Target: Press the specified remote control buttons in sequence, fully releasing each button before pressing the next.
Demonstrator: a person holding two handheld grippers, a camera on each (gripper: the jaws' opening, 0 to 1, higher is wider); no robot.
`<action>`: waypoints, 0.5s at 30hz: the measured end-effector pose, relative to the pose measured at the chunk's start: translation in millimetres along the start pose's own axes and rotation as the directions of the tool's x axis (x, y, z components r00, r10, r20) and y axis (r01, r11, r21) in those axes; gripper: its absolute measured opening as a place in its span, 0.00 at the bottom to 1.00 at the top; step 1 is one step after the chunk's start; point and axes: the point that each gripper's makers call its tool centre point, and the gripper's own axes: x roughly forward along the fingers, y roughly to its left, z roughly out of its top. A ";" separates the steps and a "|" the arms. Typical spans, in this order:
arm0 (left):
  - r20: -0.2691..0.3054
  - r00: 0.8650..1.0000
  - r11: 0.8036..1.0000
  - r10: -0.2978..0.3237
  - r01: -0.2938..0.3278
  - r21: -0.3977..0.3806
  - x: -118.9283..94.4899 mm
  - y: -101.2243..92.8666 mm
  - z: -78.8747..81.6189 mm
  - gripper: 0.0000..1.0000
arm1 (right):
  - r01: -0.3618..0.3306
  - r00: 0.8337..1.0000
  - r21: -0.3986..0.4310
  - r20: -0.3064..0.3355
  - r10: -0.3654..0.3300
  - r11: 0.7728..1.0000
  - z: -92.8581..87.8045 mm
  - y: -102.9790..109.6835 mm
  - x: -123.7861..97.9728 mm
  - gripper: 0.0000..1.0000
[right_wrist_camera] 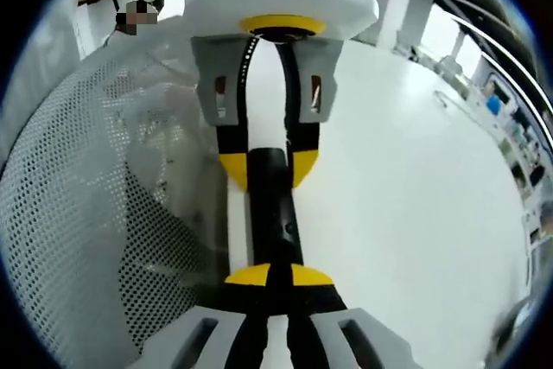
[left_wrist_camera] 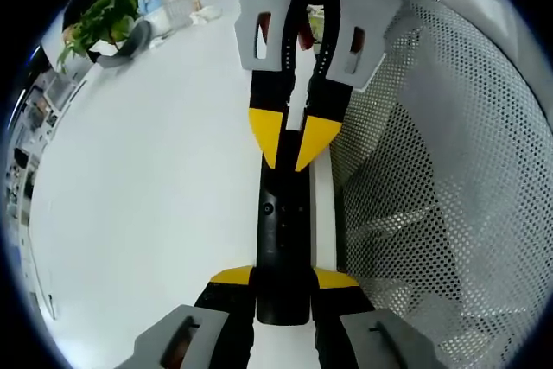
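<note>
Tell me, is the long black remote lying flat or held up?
Held up: the long black remote is clamped at one end by the left gripper, above the white table.

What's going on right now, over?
Left claw shut on black remote. Right claw shut at its far end. Perforated screen close beside.

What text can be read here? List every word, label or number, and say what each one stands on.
"XENSE": on the white housing of the left gripper, seen facing the camera in the right gripper view.
The black remote control shows small button marks, too small to read.
Items along the far edge of the white table are too blurred to read.
</note>
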 end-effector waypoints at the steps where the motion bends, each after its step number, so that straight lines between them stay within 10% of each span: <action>1: 0.003 1.000 1.000 -0.002 0.002 -0.005 0.0 0.3 -0.1 0.24 | 0.000 1.000 0.020 -0.003 0.000 1.000 0.4 -0.2 0.3 0.02; 15: 0.001 1.000 1.000 0.004 -0.004 -0.003 -0.4 -1.2 -0.2 0.24 | 0.007 0.989 0.053 0.145 -0.015 0.999 -1.0 1.8 -5.6 0.03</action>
